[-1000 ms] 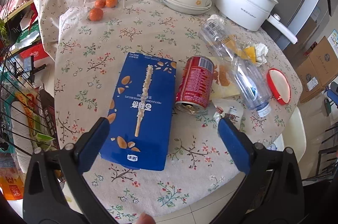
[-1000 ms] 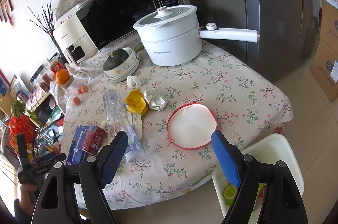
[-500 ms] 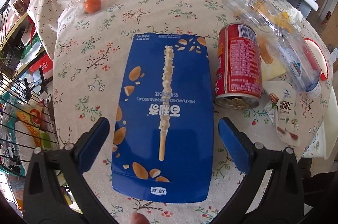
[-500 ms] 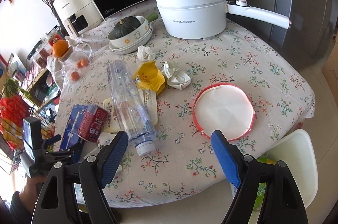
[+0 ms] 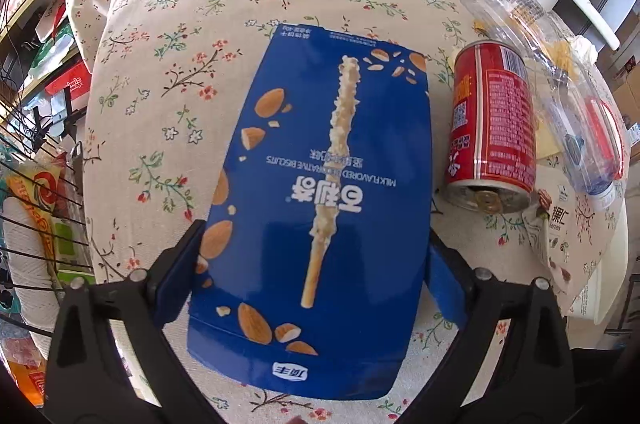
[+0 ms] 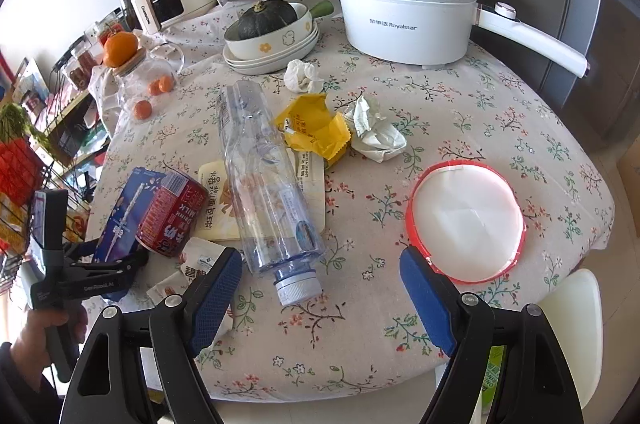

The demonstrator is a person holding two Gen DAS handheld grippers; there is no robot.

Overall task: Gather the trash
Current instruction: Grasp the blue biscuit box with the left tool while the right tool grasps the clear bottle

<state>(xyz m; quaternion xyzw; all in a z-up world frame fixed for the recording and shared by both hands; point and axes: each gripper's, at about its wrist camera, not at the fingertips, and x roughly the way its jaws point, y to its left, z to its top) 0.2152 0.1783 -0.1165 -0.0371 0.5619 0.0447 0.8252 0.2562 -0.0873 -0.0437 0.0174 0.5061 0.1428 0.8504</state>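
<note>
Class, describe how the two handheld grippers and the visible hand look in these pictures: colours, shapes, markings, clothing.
Both the left gripper and the right gripper have black clamp-style arms with silver rivets and blue textured pads. Seen from the right wrist, the left gripper bears small white lettering, too small to read surely. The hand holding it shows a dark sleeve cuff.

White pot [image 6: 406, 23] reads "Royalstar"; blue box [image 5: 320, 167] "MILK FLAVORED".

Blue biscuit box [image 5: 320, 191] flat, red can [image 5: 490, 127] beside
</note>
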